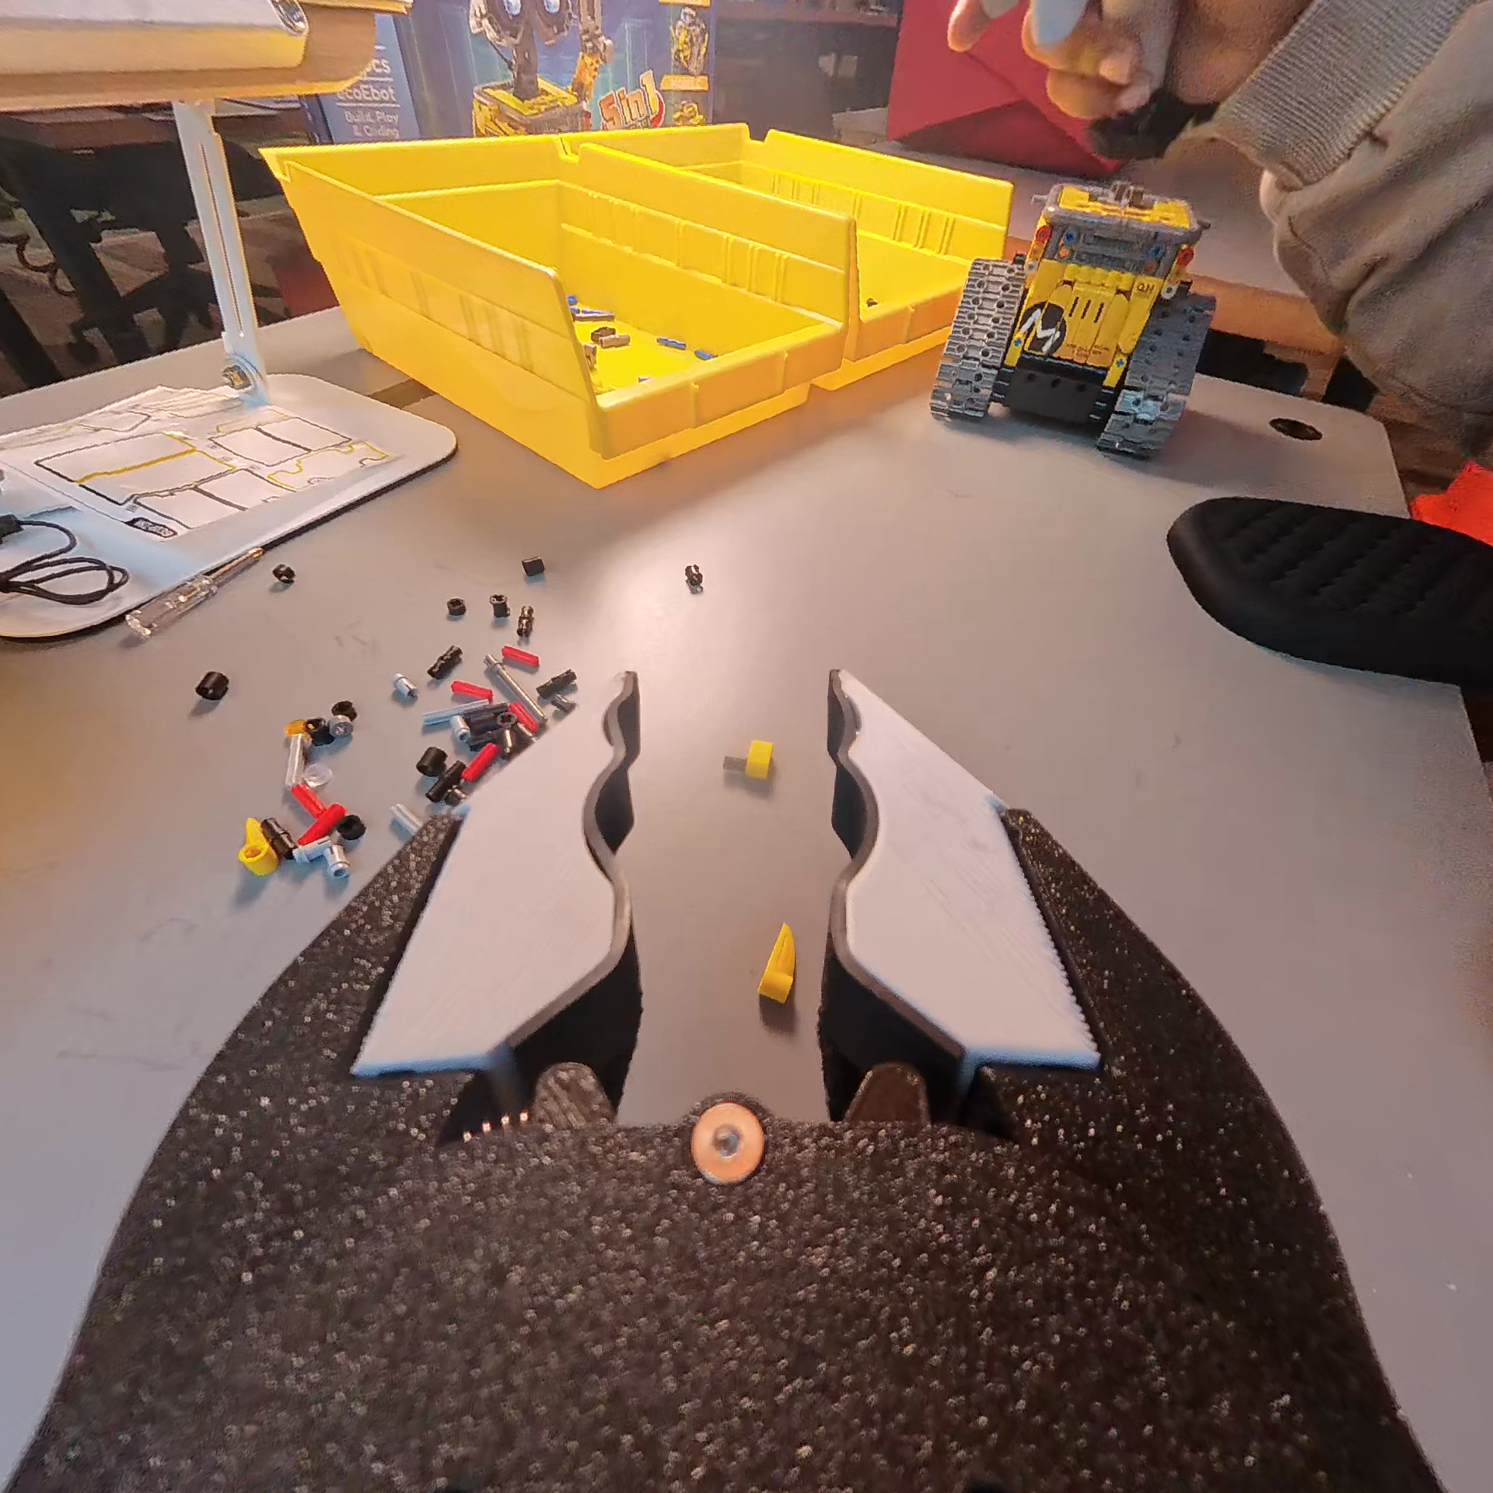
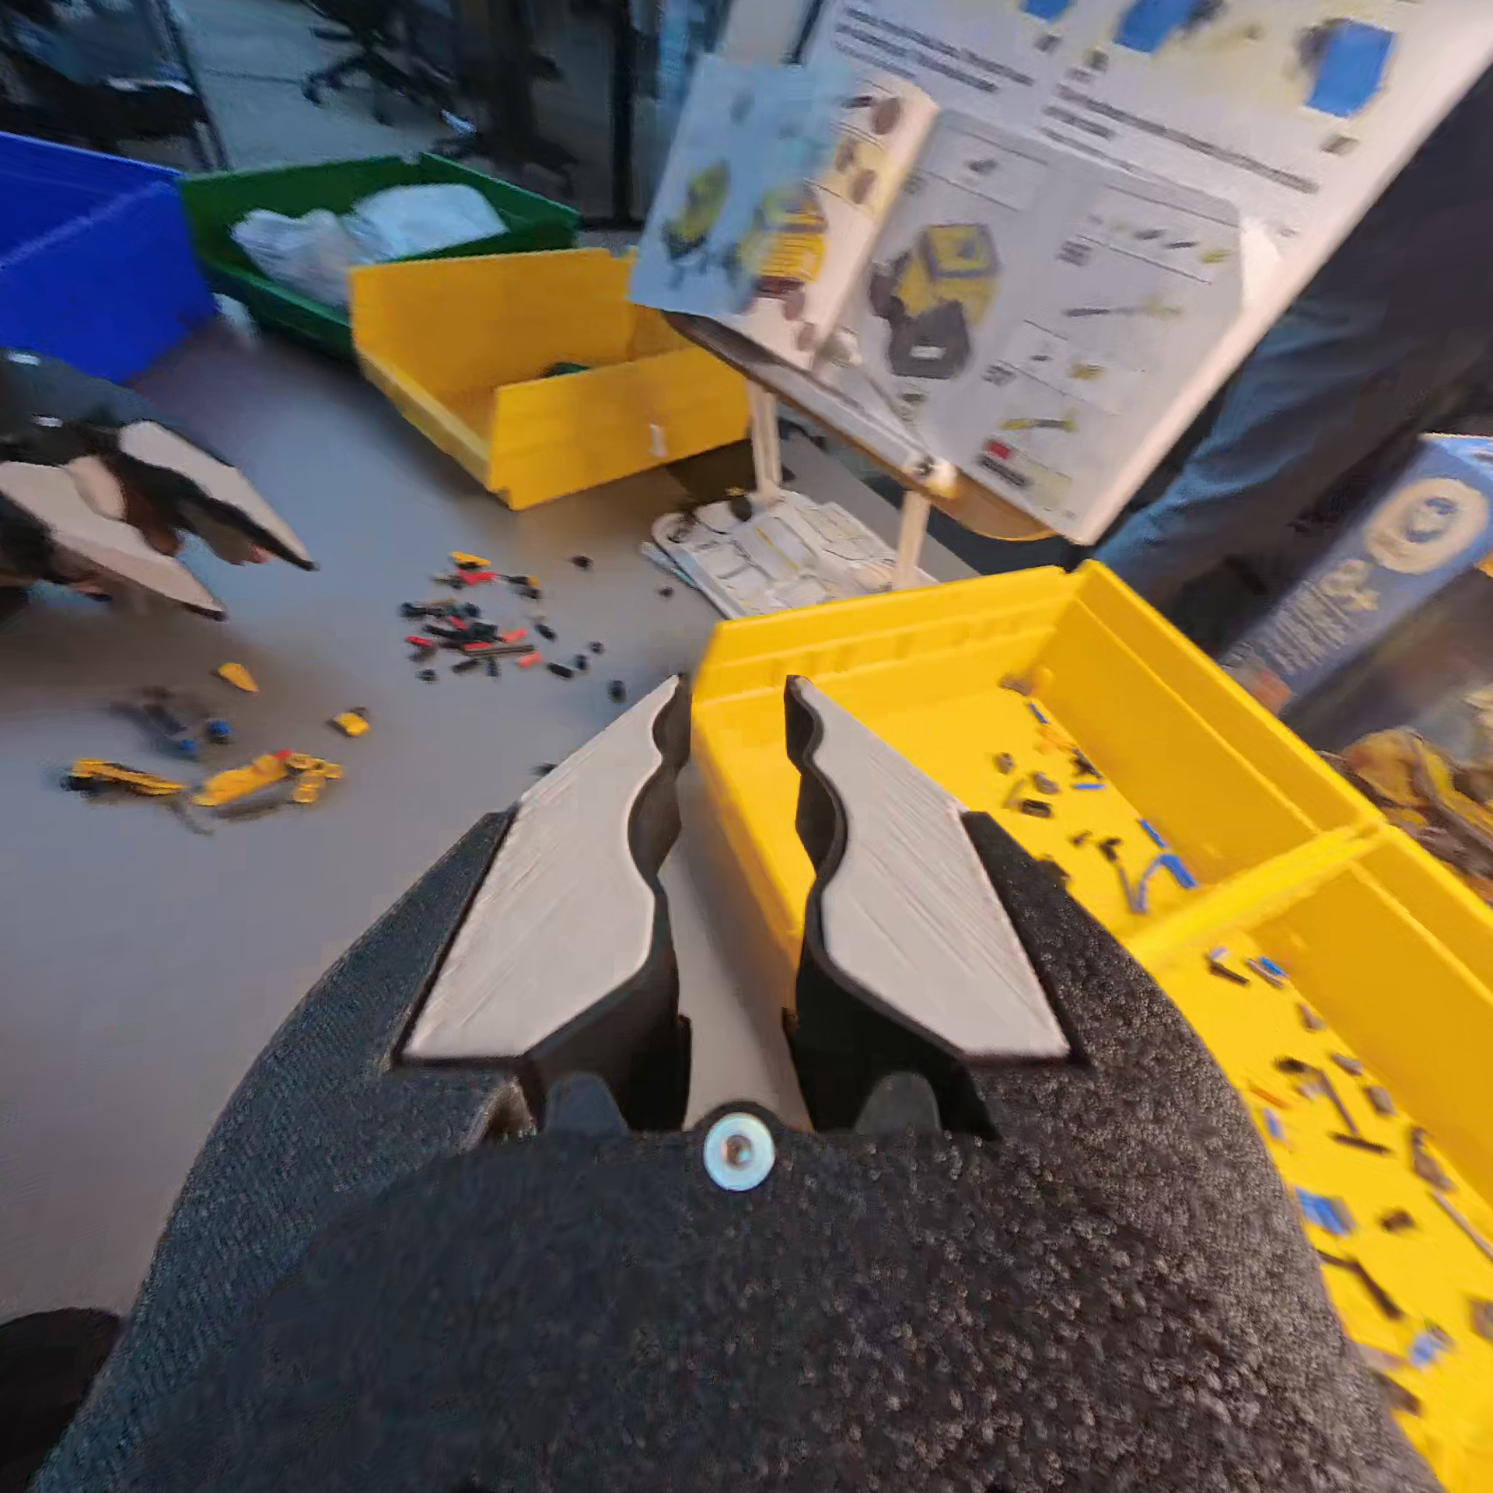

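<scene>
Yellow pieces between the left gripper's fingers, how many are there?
2. A yellow block lies on the table near the fingertips of the left gripper; a yellow wedge lies closer to its base. Neither is gripped.

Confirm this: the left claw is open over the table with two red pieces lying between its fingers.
Wrong colour. In the left wrist view the left claw is open over the table, but the two pieces between its fingers are yellow, not red.

Open table [image 1: 929,582]; yellow bins [image 1: 614,323] block far side.
</scene>
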`<state>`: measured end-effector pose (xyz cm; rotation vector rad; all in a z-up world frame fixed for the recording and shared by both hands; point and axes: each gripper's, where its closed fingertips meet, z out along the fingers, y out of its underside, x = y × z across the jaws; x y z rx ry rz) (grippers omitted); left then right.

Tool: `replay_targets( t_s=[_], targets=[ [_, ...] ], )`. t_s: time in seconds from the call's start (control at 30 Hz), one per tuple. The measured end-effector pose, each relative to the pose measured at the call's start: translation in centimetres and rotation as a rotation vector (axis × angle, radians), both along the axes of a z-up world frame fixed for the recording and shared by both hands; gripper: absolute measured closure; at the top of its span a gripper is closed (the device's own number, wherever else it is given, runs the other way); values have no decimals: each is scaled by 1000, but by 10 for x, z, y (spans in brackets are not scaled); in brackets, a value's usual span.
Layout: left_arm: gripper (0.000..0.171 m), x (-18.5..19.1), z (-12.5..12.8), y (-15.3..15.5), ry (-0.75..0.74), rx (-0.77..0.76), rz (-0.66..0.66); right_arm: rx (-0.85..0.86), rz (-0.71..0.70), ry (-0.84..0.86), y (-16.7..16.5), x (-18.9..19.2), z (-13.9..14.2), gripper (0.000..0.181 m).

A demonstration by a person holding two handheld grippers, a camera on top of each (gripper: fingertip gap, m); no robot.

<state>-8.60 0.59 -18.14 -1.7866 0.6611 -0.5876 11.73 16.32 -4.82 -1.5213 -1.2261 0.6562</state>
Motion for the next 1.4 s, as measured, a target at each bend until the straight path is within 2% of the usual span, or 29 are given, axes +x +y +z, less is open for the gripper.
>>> replay_targets(
  t_s=[0.17,0.3,0.4,0.53,0.7,0.77,0.8,0.9,1.07,1.13,1.23,1.4],
  targets=[
    [121,-9,-11,-2,70,-47,-8,-167,255,-32,-105,-74,-78,161],
    [125,-15,-20,-3,141,-70,-11,-264,342,-145,-144,-118,-141,160],
    [130,-18,-33,-9,224,-109,-42,-233,364,-249,-152,-138,-164,159],
    [132,-21,-48,-16,309,-162,-82,-247,370,-296,-144,-162,-169,159],
    [136,-16,-47,-17,276,-162,-90,-202,373,-455,-133,-178,-198,159],
    [138,-12,-44,-18,248,-159,-101,-201,388,-490,-137,-180,-207,165],
    [139,-10,-41,-18,228,-159,-105,-181,401,-485,-139,-182,-206,172],
    [141,-4,-30,-17,106,-177,-103,-63,430,-418,-143,-189,-194,175],
    [144,2,16,-9,-383,-257,-97,163,391,-53,-154,-205,-127,174],
    [149,4,34,-9,-540,-267,-129,272,357,15,-159,-207,-108,175],
    [162,6,44,-11,-602,-243,-145,365,313,56,-165,-209,-93,175],
    [165,10,52,-21,-555,-177,-191,426,290,54,-176,-203,-85,175]
  ],
)
